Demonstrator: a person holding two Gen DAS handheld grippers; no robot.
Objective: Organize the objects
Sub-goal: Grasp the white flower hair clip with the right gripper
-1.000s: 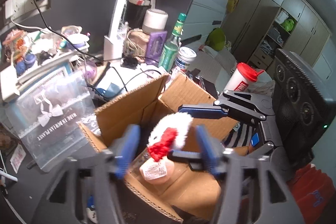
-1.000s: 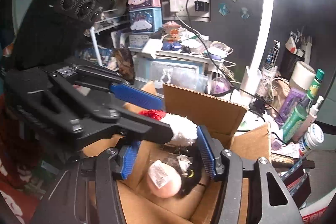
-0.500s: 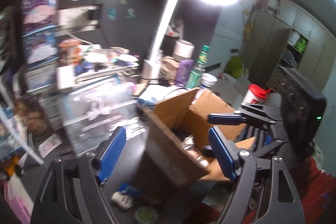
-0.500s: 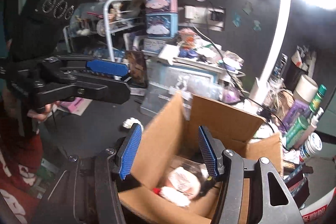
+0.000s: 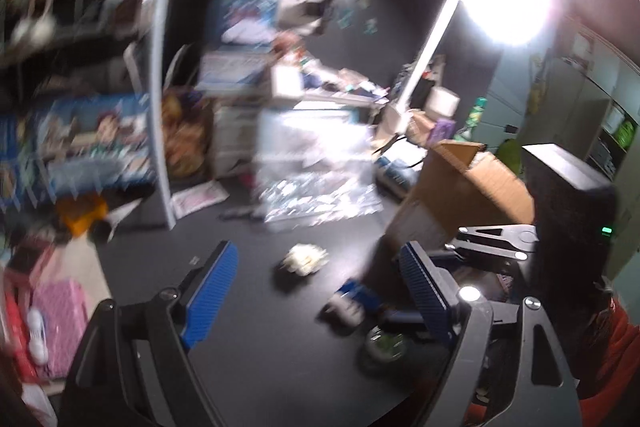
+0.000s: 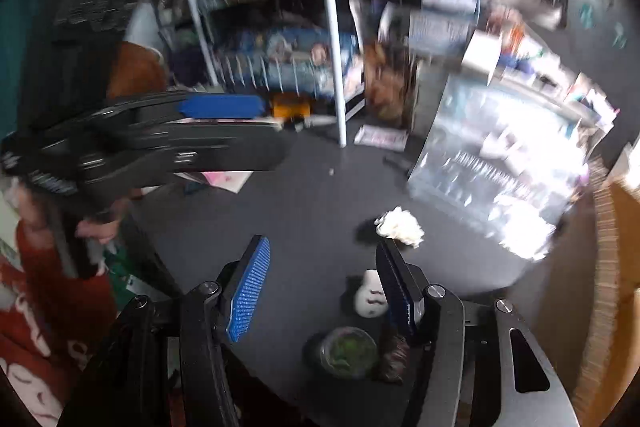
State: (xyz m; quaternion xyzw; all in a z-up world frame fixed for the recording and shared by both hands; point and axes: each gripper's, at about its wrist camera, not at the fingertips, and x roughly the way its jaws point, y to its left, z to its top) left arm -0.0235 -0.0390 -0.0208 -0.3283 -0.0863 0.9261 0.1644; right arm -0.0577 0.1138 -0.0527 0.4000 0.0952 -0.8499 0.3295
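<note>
Right wrist only: green-lidded jar [image 6: 349, 351].

Bright lamp [image 5: 506, 3] on a white slanted arm, white metal shelf rack [image 6: 332, 27] crowded with blurred boxes, clear plastic storage box [image 6: 500, 163], dark tabletop [image 5: 280, 339], grey cupboards [image 5: 592, 115] at far right.

No legible text, only blur.
</note>
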